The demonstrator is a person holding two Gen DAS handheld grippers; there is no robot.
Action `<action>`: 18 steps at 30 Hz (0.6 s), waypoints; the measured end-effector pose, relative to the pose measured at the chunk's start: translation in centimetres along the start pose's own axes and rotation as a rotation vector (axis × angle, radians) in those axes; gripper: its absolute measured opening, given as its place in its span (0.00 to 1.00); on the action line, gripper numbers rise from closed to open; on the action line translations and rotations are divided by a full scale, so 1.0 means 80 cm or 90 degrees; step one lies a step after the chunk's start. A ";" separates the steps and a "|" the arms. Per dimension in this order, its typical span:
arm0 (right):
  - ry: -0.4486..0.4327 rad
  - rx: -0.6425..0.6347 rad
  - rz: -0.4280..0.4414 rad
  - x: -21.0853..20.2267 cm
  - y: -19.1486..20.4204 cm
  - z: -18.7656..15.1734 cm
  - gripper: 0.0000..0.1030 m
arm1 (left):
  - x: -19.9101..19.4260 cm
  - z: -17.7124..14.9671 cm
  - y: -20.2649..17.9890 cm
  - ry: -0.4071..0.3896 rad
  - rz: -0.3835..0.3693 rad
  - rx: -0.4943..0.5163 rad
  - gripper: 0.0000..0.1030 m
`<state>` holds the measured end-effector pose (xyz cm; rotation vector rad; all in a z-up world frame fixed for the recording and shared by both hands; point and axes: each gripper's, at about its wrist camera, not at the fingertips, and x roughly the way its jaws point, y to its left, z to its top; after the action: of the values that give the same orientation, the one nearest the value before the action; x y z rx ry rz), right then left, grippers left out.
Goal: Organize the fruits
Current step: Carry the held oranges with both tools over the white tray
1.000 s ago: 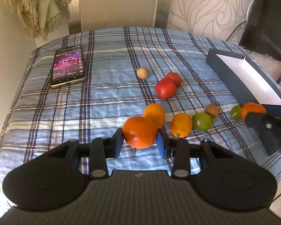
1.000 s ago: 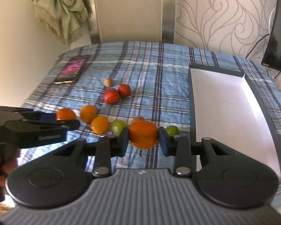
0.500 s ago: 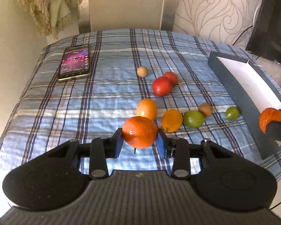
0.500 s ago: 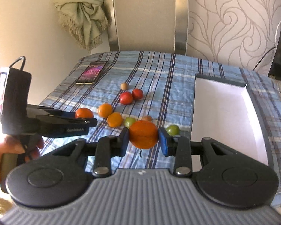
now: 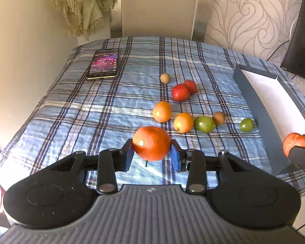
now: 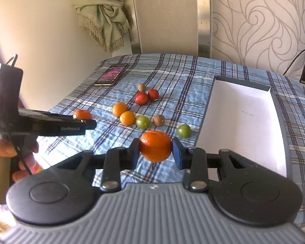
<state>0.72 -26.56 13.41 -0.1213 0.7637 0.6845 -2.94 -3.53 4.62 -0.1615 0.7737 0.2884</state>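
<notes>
Left gripper [image 5: 151, 154] clamped orange [image 5: 151, 143] at widest part; right gripper [image 6: 155, 153] likewise pinched second orange [image 6: 155, 145]. Fruit looked round, firm, probably roll-prone; box [image 6: 242, 120] empty.

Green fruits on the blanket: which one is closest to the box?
The smaller green fruit, alone right beside the box; the other green fruit sits among the orange ones.
</notes>
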 end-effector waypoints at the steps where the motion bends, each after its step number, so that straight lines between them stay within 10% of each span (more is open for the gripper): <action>1: -0.001 -0.002 0.001 -0.004 -0.005 -0.002 0.36 | -0.002 -0.001 -0.005 0.000 0.006 -0.003 0.42; 18: -0.048 0.003 -0.008 -0.069 -0.083 -0.003 0.36 | -0.043 -0.007 -0.102 -0.044 -0.013 0.015 0.42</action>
<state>1.76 -34.69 16.07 -0.0957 0.6916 0.6716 -3.06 -12.10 7.00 -0.1372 0.7054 0.2640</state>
